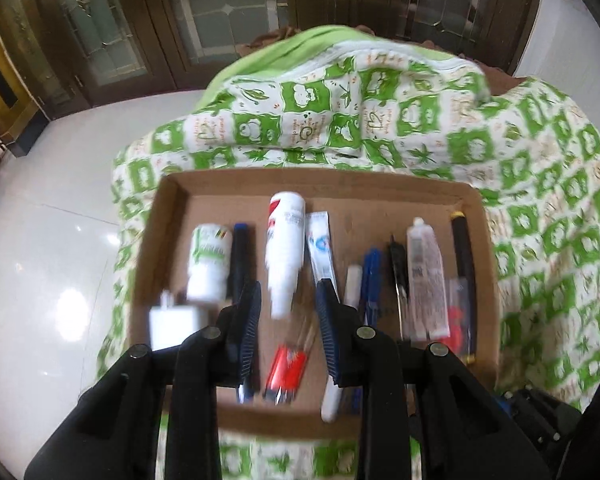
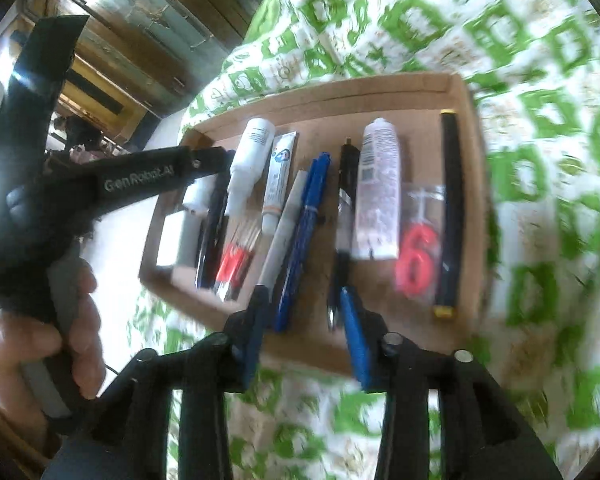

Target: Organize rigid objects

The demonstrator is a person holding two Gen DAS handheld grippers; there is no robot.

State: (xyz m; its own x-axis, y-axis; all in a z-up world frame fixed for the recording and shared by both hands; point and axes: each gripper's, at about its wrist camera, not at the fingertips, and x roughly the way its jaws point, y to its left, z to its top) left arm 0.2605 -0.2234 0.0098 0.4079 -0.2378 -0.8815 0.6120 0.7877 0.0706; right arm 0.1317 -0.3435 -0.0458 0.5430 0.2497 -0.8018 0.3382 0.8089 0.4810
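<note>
Left gripper: my left gripper point(image 1: 288, 304) hangs over the near half of the cardboard tray point(image 1: 168, 216) with its jaws parted and nothing pinched between the pads.
Right gripper: my right gripper point(image 2: 304, 312) floats above the tray's near edge point(image 2: 300, 344), released; no object sits between its blue fingers point(image 2: 354, 332).
Hand: in the right wrist view I see a hand point(image 2: 40, 360) wrapped around the left gripper's handle.
Tray: I see it resting on a green-and-white patterned cloth point(image 1: 540, 200), with the items laid side by side in a row.
Left end of the row: a white charger plug point(image 1: 172, 320), a small white bottle point(image 1: 210, 264) and a dark pen point(image 1: 242, 256).
Middle: a white spray bottle point(image 1: 284, 248), a slim white-and-blue tube point(image 1: 320, 248), a red packet point(image 1: 286, 372), a white marker point(image 2: 284, 224) and a blue pen point(image 2: 304, 232).
Right end: a black pen point(image 2: 346, 184), a clear printed tube point(image 2: 378, 192), a bagged red number six point(image 2: 416, 256) and a black stick with gold ends point(image 2: 448, 208) lying along the right wall.
Sharpness: both views look blurred to me, so I cannot read the labels.
</note>
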